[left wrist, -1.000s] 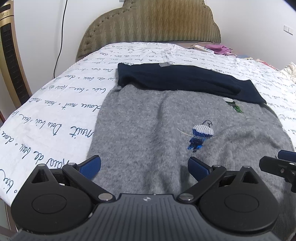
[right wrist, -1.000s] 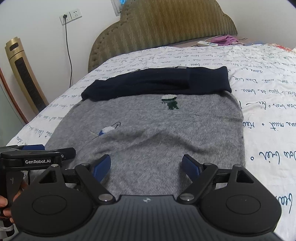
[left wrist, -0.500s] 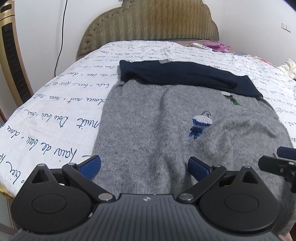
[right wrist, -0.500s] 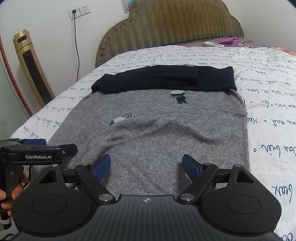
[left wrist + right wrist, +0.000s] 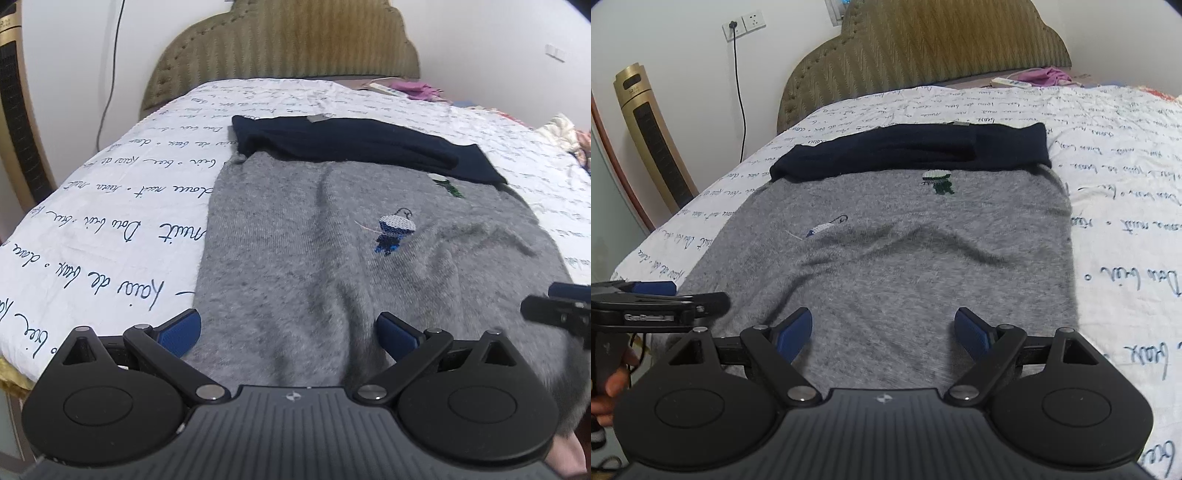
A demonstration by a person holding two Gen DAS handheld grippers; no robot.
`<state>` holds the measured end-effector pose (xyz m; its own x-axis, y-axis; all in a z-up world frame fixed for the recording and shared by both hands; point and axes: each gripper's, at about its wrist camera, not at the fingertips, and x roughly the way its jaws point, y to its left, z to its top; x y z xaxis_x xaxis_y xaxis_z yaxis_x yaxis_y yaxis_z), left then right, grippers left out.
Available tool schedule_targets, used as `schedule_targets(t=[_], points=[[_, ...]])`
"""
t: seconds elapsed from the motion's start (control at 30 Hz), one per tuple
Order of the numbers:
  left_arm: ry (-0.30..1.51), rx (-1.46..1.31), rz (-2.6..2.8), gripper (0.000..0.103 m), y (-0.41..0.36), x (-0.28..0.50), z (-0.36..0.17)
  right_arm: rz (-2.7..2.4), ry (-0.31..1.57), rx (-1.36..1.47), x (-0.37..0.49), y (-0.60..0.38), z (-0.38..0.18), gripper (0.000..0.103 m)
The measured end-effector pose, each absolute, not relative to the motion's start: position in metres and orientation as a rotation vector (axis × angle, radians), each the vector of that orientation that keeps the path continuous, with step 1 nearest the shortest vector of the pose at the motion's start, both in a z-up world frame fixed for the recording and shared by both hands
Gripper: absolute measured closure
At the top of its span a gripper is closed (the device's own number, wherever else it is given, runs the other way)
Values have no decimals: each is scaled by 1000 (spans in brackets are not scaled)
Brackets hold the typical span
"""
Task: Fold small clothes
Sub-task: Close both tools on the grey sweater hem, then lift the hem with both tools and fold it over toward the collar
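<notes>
A grey sweater (image 5: 886, 258) lies spread flat on the bed's script-printed sheet (image 5: 1126, 177), its dark navy part (image 5: 912, 147) folded across the end nearest the headboard (image 5: 923, 51). Both tools hang over the sweater's near hem: the left gripper (image 5: 289, 328) and the right gripper (image 5: 882, 330) each stand spread wide, grasping nothing. The pads seem just clear of the knit.

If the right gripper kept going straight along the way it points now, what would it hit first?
Most likely the grey sweater: the right gripper, jaws open, tilts down over its near part. Nothing else appears to lie between, though depth is uncertain.
</notes>
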<state>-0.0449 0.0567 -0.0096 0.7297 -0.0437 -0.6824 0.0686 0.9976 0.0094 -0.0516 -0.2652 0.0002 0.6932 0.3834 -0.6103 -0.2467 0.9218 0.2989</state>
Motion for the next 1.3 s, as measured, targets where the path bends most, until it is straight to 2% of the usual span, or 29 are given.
schedule_targets(t=[0.27,0.5,0.77,0.97,1.07,1.1,1.13,1.2,1.23,1.3], points=[[748,-32,-102,1,109,-59,-2,355,705,321,-58,-305,-2,18],[821,-192,-236,2,139,-63,-11,340,747,367,-68,-342,-8,18],[859,-258,-474,2,112,-64,-19,348,781,516,-79,-375,-24,17],[865,-261,-561,4,82,-58,-26,577,825,587,-77,-345,-29,17],[863,-254,-586,12,67,-54,-28,643,833,565,-70,-320,-29,18],[863,-242,-583,22,63,-53,-29,653,833,536,-68,-312,-27,19],[864,-229,-577,29,60,-52,-29,665,829,496,-67,-304,-25,24],[880,-201,-556,69,54,-49,-29,653,832,429,-64,-293,-24,73],[892,-199,-540,77,54,-45,-28,635,835,401,-62,-290,-24,90],[901,-220,-533,83,56,-40,-23,628,834,398,-61,-290,-25,91]])
